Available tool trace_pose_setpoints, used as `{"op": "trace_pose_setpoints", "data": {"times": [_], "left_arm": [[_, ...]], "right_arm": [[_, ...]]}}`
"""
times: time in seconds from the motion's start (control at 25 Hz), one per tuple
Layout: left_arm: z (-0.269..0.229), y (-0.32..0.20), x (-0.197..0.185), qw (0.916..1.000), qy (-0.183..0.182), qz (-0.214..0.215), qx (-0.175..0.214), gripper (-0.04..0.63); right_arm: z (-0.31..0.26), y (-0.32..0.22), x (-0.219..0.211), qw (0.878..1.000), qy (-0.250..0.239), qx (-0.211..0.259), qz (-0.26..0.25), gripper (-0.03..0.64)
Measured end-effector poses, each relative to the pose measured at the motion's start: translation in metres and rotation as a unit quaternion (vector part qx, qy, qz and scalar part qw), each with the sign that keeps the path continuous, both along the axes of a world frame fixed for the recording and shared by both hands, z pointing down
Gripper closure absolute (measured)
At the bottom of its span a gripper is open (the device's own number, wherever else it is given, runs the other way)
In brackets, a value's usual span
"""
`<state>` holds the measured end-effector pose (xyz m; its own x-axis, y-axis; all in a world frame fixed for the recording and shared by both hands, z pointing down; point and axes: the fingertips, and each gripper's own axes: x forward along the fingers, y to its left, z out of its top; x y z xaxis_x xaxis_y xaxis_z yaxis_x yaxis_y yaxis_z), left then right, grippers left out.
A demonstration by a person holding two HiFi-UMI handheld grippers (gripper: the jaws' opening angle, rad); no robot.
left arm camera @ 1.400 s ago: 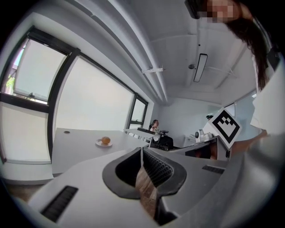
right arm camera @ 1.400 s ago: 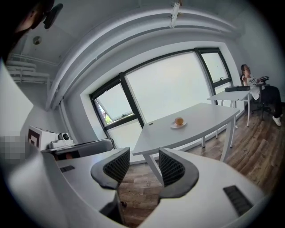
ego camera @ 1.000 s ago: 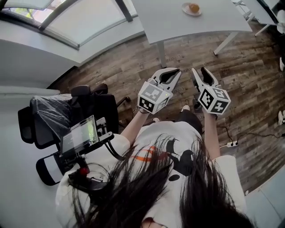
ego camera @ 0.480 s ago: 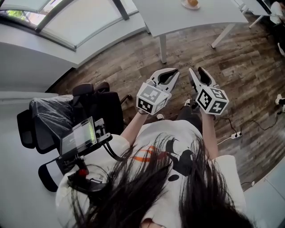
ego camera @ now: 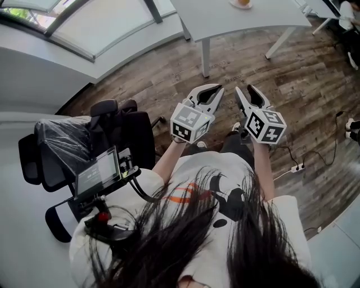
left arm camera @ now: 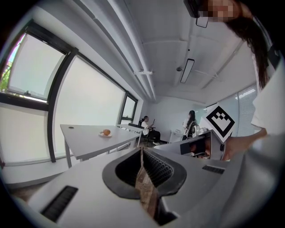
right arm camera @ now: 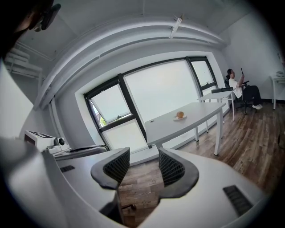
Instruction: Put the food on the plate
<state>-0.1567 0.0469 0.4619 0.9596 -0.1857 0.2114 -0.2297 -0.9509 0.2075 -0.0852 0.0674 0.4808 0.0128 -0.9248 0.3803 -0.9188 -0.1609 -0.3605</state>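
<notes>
Wood-plank flooring is seen beneath a smooth white surface carrying round orange food on a plate. Left gripper is clenched, empty; right gripper is released.

The left gripper and right gripper hang side by side at centre over the wooden floor, with a white table bearing the plate at twelve o'clock and a black chair at nine.

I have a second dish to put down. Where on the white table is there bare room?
The long white table is nearly all bare. Free patches lie either side of the small white plate with the round orange food: one toward the near end, one toward the end by the seated person. Only the plate's spot is crowded.
</notes>
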Motion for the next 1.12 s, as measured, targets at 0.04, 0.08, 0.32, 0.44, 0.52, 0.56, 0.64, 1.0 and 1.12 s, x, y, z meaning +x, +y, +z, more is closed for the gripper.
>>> {"op": "trace_pose_setpoints", "data": {"times": [0.04, 0.08, 0.32, 0.44, 0.52, 0.56, 0.64, 1.0, 1.12], "left_arm": [[0.0, 0.003, -0.001, 1.0, 0.001, 0.001, 0.0, 0.589], [-0.001, 0.006, -0.001, 1.0, 0.001, 0.003, 0.001, 0.589], [-0.003, 0.019, -0.001, 0.9999, 0.002, 0.01, 0.007, 0.589], [-0.002, 0.024, 0.0, 0.9999, 0.0, 0.012, 0.009, 0.589], [-0.002, 0.028, 0.0, 0.9998, -0.003, 0.014, 0.012, 0.589], [-0.002, 0.03, 0.0, 0.9998, -0.004, 0.014, 0.012, 0.589], [-0.002, 0.033, -0.001, 0.9998, -0.005, 0.015, 0.012, 0.589], [-0.003, 0.041, 0.001, 0.9998, -0.005, 0.015, 0.015, 0.589], [-0.004, 0.044, 0.002, 0.9997, -0.007, 0.017, 0.017, 0.589]], "right_arm": [[0.0, 0.003, -0.001, 1.0, 0.001, -0.001, 0.0, 0.405], [0.001, 0.006, -0.003, 1.0, 0.002, -0.001, 0.0, 0.405], [0.0, 0.019, -0.005, 1.0, 0.005, 0.002, 0.001, 0.405], [0.001, 0.024, -0.006, 1.0, 0.006, 0.002, 0.0, 0.405], [0.002, 0.028, -0.007, 1.0, 0.005, 0.001, -0.001, 0.405], [0.003, 0.029, -0.007, 1.0, 0.004, 0.001, -0.001, 0.405], [0.003, 0.032, -0.008, 1.0, 0.004, 0.002, -0.001, 0.405], [0.002, 0.041, -0.006, 1.0, 0.005, 0.002, -0.001, 0.405], [0.002, 0.044, -0.004, 1.0, 0.006, 0.002, -0.001, 0.405]]}}
